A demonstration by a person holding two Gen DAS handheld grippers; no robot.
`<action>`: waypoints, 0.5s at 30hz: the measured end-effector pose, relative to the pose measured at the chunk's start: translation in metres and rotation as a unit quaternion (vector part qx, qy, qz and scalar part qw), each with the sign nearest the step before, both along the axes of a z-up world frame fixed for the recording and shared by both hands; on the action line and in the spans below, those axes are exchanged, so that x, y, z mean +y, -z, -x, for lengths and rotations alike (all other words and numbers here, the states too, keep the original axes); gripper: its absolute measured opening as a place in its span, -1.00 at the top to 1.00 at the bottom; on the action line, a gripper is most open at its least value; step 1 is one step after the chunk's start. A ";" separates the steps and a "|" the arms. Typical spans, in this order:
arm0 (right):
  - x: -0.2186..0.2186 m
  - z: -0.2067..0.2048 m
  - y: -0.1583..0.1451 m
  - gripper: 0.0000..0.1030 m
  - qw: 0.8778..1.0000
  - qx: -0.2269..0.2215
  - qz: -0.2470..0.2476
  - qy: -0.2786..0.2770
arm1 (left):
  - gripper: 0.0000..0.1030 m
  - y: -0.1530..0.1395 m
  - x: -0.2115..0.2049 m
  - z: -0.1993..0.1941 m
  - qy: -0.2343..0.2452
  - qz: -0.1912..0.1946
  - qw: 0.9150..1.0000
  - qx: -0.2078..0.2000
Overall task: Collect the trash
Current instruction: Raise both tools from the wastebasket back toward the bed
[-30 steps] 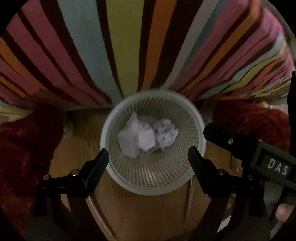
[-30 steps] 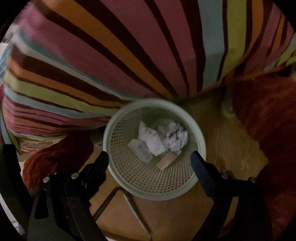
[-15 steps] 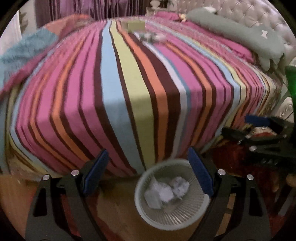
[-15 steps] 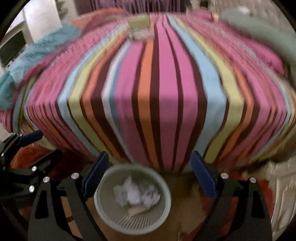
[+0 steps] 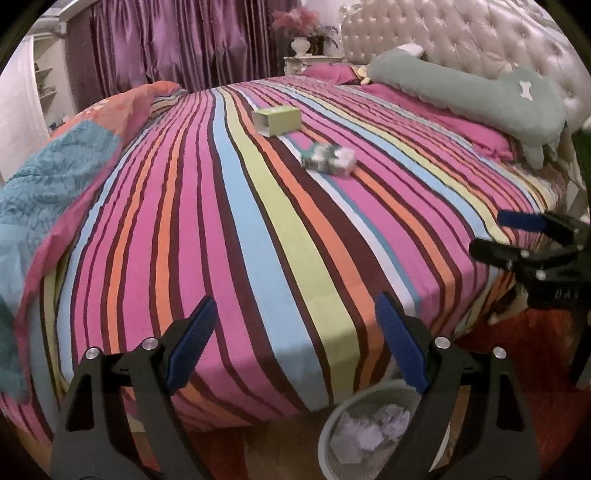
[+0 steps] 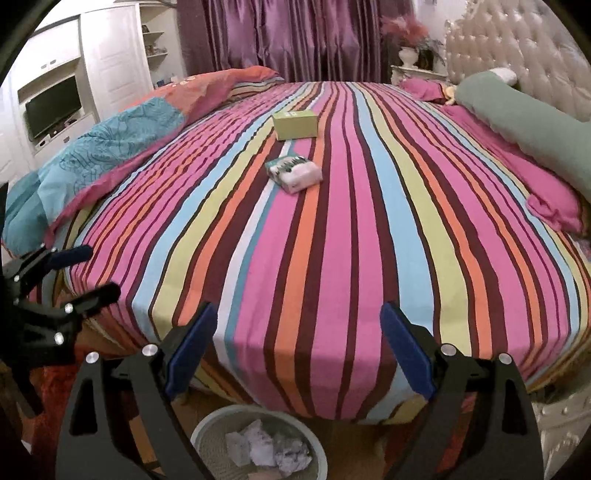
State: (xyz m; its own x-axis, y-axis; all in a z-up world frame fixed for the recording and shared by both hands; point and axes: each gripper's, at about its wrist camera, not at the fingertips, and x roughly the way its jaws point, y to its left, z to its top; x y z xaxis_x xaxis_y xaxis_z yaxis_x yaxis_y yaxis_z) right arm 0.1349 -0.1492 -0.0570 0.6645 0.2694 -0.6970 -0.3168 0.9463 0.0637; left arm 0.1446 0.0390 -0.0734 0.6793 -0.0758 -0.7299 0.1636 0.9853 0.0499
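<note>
A green box [image 5: 277, 120] [image 6: 295, 124] and a white and green packet [image 5: 328, 159] [image 6: 293, 172] lie far up on the striped bed [image 5: 258, 229] [image 6: 332, 229]. A white mesh bin [image 5: 325, 439] [image 6: 199, 435] holding crumpled paper [image 5: 369, 428] [image 6: 266, 448] stands on the floor at the foot of the bed. My left gripper [image 5: 295, 343] is open and empty above the bed's near edge. My right gripper [image 6: 297, 347] is open and empty too. Each gripper also shows in the other's view: the right one [image 5: 532, 240] and the left one [image 6: 66, 273].
A long green pillow [image 5: 469, 92] [image 6: 524, 122] and a tufted headboard [image 5: 461, 33] are at the far right. A blue and pink quilt [image 5: 55, 177] [image 6: 99, 155] lies along the left. Red rug [image 5: 535, 332], purple curtains [image 6: 295, 37], white cabinet with a TV [image 6: 53, 107].
Both grippers have risen and tilted up from looking down into the bin; the views now show the whole bed top. Both stay open and empty.
</note>
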 end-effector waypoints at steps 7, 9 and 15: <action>0.013 -0.022 0.003 -0.66 0.999 0.000 0.015 -0.028 | -0.65 -0.001 0.014 -0.036 0.004 0.008 1.000 -0.001; 0.015 -0.033 0.003 -0.66 0.999 0.001 0.013 -0.031 | -0.65 -0.001 0.015 -0.047 0.007 0.008 1.000 0.000; 0.022 -0.060 0.002 -0.66 0.999 0.003 0.018 -0.042 | -0.65 -0.003 0.022 -0.093 0.008 0.025 1.000 0.000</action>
